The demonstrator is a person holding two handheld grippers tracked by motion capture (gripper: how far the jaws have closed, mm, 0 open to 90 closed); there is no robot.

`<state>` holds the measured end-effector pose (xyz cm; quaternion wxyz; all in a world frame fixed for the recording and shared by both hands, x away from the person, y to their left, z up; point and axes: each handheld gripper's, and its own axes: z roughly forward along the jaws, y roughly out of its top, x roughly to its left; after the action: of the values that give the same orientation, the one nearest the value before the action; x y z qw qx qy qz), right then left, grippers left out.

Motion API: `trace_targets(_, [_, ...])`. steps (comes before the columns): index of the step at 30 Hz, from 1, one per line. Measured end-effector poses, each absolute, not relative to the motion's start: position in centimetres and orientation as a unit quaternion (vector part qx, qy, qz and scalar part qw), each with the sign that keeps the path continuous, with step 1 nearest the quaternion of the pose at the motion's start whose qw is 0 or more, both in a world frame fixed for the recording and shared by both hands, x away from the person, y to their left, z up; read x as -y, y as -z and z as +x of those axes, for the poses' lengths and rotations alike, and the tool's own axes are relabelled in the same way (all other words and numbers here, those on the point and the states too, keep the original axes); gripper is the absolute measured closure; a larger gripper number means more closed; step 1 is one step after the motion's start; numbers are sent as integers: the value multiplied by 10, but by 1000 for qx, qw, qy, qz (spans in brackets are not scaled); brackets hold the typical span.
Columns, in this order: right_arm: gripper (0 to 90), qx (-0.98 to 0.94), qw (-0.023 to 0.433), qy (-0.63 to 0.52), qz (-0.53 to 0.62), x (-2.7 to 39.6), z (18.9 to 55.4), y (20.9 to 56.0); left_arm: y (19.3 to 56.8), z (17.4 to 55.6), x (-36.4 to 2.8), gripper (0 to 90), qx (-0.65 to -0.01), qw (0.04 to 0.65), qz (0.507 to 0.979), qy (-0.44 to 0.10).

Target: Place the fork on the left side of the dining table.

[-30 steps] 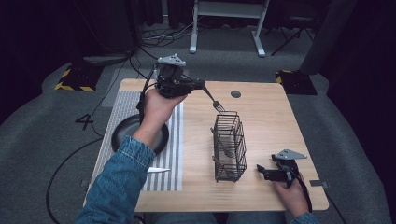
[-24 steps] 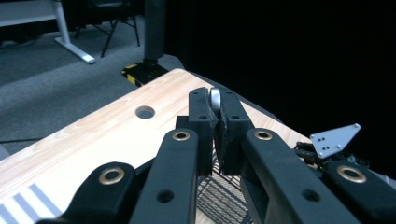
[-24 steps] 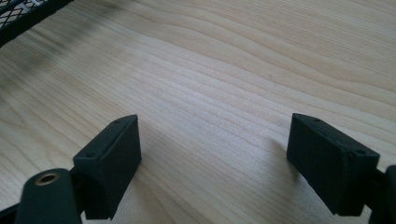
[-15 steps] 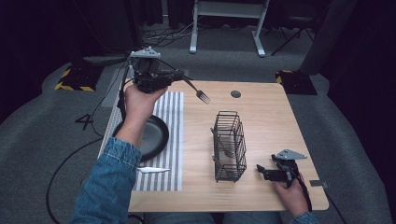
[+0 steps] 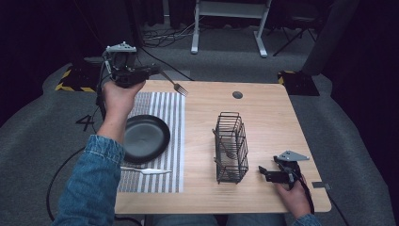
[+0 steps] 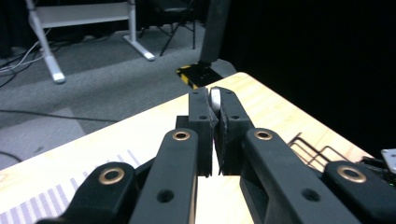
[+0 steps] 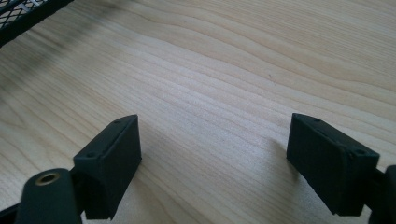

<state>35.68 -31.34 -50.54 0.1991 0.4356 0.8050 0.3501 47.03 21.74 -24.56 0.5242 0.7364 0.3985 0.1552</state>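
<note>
The left gripper is raised over the far left corner of the table, well to the far left of the wire basket, and its jaws are pressed together on the handle of a fork, whose tines stick out toward the basket and hang above the far edge of the striped mat. In the left gripper view the two black jaws stand almost closed, with a sliver of pale metal caught between their tips (that is the fork's handle). The basket stands upright near the middle of the table and holds at least one piece of cutlery, leaning inside it. Left of the basket, on the striped mat, lies a black plate, and just on the near side of the plate lies a white knife. The right gripper rests low at the near right of the basket, just beside its base, with its jaws spread wide and only bare wood between them, as the right gripper view shows.
</note>
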Motion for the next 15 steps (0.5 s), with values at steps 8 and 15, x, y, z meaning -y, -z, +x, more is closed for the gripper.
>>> trace_targets(8, [179,-804,199,-350,437,313,357,505,251,485,-239,863,-421,521,727,-152])
trace_targets(15, [180,-804,200,-350,438,313,357,505,263,503,-248,863,-442,510,724,-139])
